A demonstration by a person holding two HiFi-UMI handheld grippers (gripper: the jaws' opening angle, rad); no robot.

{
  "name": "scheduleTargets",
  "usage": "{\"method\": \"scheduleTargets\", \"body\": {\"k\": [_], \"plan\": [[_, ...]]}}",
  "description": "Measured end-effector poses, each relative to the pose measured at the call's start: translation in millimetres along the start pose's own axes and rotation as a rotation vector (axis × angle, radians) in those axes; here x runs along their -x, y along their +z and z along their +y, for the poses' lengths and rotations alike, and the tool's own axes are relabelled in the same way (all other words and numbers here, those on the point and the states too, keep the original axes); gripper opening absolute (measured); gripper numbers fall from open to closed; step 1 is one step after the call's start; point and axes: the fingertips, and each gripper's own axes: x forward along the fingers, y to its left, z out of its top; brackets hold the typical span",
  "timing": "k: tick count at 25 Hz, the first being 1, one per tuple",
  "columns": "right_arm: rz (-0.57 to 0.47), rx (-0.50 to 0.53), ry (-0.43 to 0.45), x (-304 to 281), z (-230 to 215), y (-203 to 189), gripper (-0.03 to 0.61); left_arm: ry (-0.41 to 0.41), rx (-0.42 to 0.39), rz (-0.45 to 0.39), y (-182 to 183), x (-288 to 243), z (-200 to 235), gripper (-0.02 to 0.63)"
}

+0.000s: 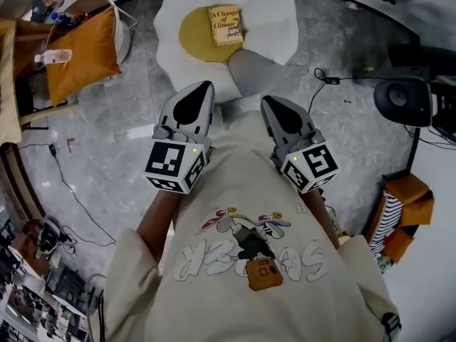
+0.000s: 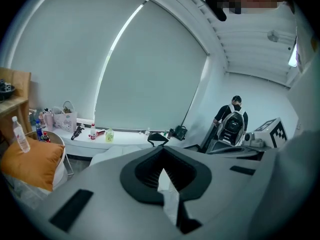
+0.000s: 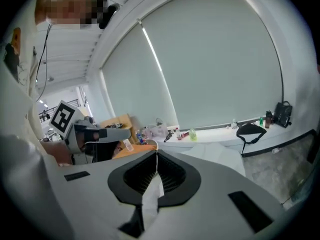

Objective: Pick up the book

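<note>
The book [image 1: 226, 25], yellowish with dark print on its cover, lies on the yellow middle of a white flower-shaped cushion [image 1: 271, 20] on the floor, at the top of the head view. Both grippers are held in front of the person's chest, well short of the book and pointing toward it. My left gripper [image 1: 202, 89] is shut with nothing in it, its jaws pressed together [image 2: 162, 170]. My right gripper [image 1: 268, 102] is also shut and empty [image 3: 156, 156]. Neither gripper view shows the book.
An orange cushion [image 1: 82, 48] with a water bottle [image 1: 53, 56] sits on a chair at the upper left. A black round device [image 1: 402, 100] and cables [image 1: 328, 78] lie on the right. A person with a backpack [image 2: 232, 123] stands by the window.
</note>
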Motion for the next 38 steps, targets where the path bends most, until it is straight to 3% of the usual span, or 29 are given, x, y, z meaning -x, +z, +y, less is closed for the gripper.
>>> {"method": "scheduleTargets", "body": {"k": [4,9,17,26,34,38], "plan": [[0.032,0.03,-0.005,-23.0,-17.8,17.0,0.025,-0.004,0.02,0.014,7.1,-17.0,18.1,0.006],[0.079,0.05,0.034,-48.7,-71.9,31.4,0.025,0.036,0.043,0.029,4.4,-53.2,18.2,0.006],[0.219,0.051,0.146,-115.8,-140.4,27.1,0.025,0.205,0.147,0.068,-12.0,-109.3,60.7,0.006],[0.327,-0.045,0.172,-182.4,-210.8,-12.9,0.026,0.318,0.266,0.101,-55.1,-171.0,97.5,0.006],[0.357,-0.1,0.17,-220.2,-241.4,-60.6,0.029,0.33,0.282,0.138,-99.1,-214.8,99.5,0.006],[0.381,-0.133,0.179,-243.0,-258.9,-89.5,0.046,0.39,0.309,0.129,-116.2,-224.9,109.9,0.006]]}}
